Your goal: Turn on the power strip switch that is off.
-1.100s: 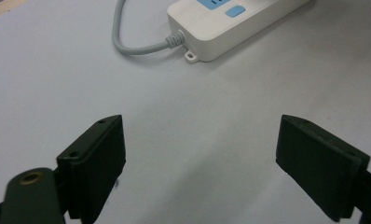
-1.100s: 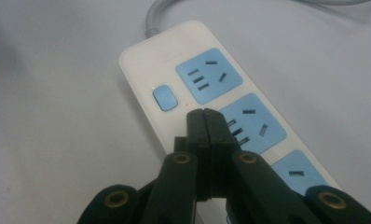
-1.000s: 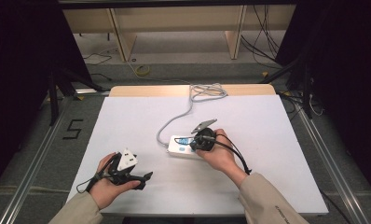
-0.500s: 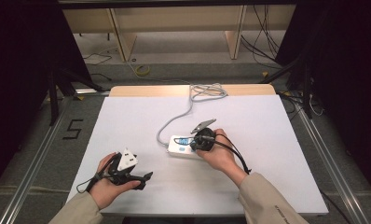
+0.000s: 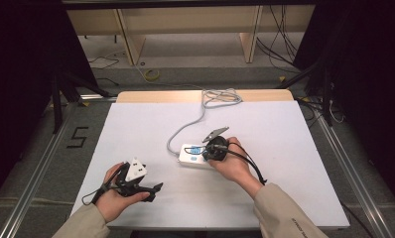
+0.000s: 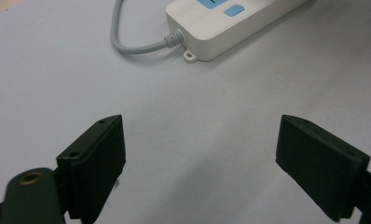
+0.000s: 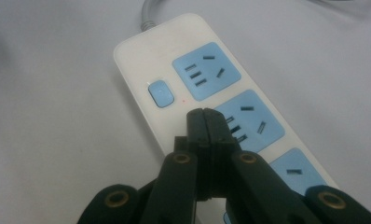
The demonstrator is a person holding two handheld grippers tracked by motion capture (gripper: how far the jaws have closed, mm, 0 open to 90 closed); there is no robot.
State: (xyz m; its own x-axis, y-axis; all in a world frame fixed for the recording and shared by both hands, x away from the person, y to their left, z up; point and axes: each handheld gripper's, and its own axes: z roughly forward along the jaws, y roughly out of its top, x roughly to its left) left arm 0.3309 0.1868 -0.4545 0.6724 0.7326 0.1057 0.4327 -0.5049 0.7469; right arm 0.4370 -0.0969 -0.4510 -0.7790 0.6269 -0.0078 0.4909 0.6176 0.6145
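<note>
My right gripper (image 7: 206,116) has its jaws pressed flat together with nothing between them, making one blunt tip that hangs just above the power strip (image 7: 207,100), beside the middle blue socket (image 7: 249,119) and a little short of the blue switch (image 7: 160,93). The strip lies near the middle of the white counter (image 5: 295,134), its grey cable (image 5: 185,131) running off to the far edge, where it lies in loose loops.

As I read it, the step in hand is pressing that switch with the closed tip. To do it well I should keep the jaws closed so they act as one firm finger, shift the tip across until it sits over the middle of the switch, then push straight down. A slanted push could slip off the rounded button onto the casing, or nudge the light strip along the smooth counter. I must also stay clear of the socket slots.

My left gripper (image 5: 158,187) rests low on the near left of the counter, well apart from the strip, jaws spread wide and empty. It could come over and steady the strip's cable end if the body starts to slide.
</note>
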